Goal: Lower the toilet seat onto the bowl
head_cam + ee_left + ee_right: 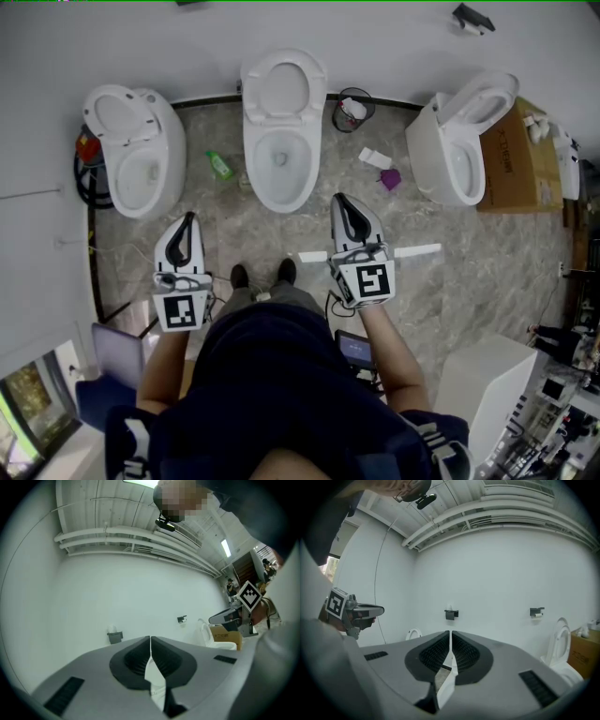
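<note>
While the toilet seat (284, 89) stands raised against the wall at the top centre of the head view, just above its bowl (281, 169), the left tongs (188, 221) and right tongs (342, 202) hover lower down on either side, both clenched on nothing.

Bare floor (302, 230) fronts the middle toilet (255, 159); bottle (219, 166) beside it.

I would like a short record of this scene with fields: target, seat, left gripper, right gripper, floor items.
target: middle toilet of three, ahead of the person
seat: raised toward the wall, not yet lowered
left gripper: shut, empty
right gripper: shut, empty
floor items: green bottle, waste bin
</note>
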Tool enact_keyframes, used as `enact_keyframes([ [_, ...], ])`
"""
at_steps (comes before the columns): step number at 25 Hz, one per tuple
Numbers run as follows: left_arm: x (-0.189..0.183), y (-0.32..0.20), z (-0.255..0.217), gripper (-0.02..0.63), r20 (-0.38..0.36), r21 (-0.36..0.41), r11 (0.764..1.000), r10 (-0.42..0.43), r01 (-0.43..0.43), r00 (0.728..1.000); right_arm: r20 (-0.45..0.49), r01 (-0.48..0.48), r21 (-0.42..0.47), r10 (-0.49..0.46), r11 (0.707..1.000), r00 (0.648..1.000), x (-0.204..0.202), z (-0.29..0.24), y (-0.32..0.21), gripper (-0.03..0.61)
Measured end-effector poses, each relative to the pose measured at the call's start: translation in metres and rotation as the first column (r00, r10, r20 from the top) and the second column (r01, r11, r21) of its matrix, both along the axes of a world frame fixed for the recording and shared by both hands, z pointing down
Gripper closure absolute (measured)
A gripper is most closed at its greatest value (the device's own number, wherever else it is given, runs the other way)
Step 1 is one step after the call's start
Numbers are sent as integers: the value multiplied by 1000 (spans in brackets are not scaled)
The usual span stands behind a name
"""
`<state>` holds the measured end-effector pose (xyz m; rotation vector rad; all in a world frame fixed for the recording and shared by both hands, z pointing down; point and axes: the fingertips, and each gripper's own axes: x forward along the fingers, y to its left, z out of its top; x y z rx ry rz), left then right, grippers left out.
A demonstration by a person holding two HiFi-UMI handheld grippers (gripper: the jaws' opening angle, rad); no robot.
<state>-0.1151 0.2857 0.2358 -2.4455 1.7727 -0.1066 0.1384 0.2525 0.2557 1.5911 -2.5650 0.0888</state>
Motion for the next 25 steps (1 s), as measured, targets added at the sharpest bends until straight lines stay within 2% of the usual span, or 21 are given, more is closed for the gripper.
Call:
enact_keyframes([
  [6,0,-1,1,588,-1,-2,1000,2,-2,1000,-17,31,-18,-31,999,999,-6,6,-5,414],
  [12,1,-4,2,588,5,-7,1000,-1,1,1000,-26,47,-6,-47,999,999,-6,7,-17,306],
  [17,1,-6,3,588,7,-16,1000,-9,10,1000,-45,75,-21,-76,997,996,-8,8,-25,256],
  [25,-3,-7,8,588,20,-22,999,-34,35,999,-44,106,-9,-106,994,993,-8,14,-38,242],
])
